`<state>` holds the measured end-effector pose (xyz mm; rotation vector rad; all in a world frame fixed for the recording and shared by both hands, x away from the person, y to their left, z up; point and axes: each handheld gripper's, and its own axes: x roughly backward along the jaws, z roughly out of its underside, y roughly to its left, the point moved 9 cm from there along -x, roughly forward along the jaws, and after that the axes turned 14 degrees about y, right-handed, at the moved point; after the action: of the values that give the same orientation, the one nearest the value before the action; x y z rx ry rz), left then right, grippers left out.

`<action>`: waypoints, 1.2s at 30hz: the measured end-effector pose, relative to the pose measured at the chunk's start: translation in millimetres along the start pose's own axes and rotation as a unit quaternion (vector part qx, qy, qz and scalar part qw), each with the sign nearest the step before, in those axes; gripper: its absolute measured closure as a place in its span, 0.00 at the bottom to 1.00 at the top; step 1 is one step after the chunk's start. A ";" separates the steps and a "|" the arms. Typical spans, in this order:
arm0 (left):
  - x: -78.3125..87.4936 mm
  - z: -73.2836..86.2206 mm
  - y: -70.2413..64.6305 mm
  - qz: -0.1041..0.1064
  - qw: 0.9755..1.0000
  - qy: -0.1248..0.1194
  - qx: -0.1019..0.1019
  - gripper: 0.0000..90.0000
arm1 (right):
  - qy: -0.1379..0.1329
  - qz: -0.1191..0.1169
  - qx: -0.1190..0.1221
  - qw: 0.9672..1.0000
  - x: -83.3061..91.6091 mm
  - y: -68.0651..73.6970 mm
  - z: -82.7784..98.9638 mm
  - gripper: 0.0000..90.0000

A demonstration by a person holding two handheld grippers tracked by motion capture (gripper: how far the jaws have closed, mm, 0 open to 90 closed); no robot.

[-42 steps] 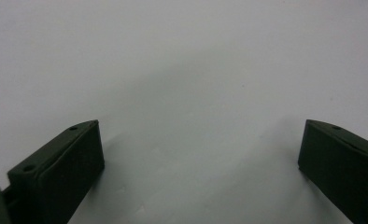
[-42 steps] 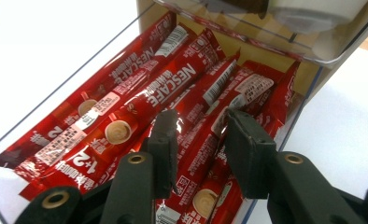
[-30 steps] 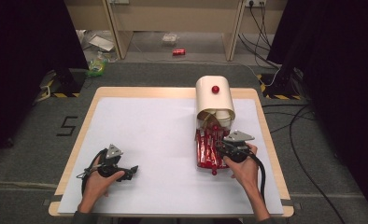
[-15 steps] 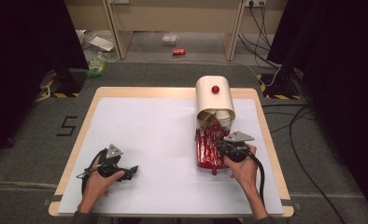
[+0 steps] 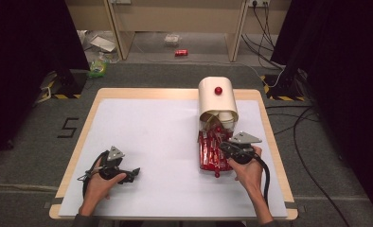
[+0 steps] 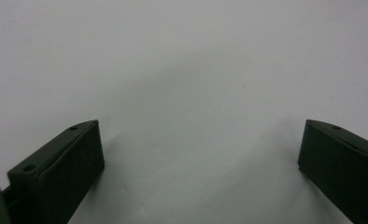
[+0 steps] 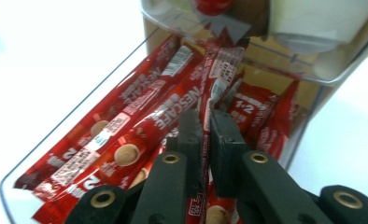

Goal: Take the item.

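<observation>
White matting covers the wooden table [image 5: 175, 93] where I work, with dark curtains on either side and cables trailing over the grey floor beyond it. One red Nescafé coffee stick [image 7: 213, 93] stands edge-up between the pads of my right gripper [image 7: 207, 140], which have just been closing and now clamp it near its middle. It still lies among the other sachets [image 7: 126, 126], its upper end reaching toward the dispenser mouth. I pinch it by the flat faces so that the thin packet cannot slide out sideways when I lift.

The sticks lie heaped lengthwise in a clear plastic tray [image 7: 79, 116] at the right side of the table, a tray that keeps them in one direction and easy to pick singly. Just behind it stands a cream, round-topped dispenser [image 5: 217, 100] with a red knob [image 5: 218, 90], and paper cups [image 5: 226, 118] sit in its open front.

My right hand [image 5: 249, 166] reaches in from the near edge, the gripper angled forward and down into the tray. My left hand [image 5: 99, 180] rests low on the matting, well apart from the tray, its left gripper [image 6: 198, 154] laid nearly level with jaws spread wide and nothing between them, waiting its turn.
</observation>
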<state>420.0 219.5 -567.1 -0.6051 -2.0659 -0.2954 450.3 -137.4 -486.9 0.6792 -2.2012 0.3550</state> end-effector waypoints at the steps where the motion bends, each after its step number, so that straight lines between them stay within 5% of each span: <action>1: 0.1 0.1 0.0 0.000 1.000 0.001 -0.001 0.00 | 0.001 -0.002 -0.001 1.000 0.1 0.3 0.4 0.94; 20: 0.1 0.1 0.2 0.000 1.000 0.001 -0.001 0.00 | 0.003 -0.003 0.018 1.000 13.5 -4.6 -4.9 0.96; 36: 0.0 0.1 0.1 0.000 1.000 0.000 0.000 0.00 | 0.011 -0.011 0.028 0.999 28.0 -4.8 8.6 0.96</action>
<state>420.0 219.6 -567.2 -0.6052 -2.0663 -0.2967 432.6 -155.2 -471.1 0.7262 -2.1689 0.4122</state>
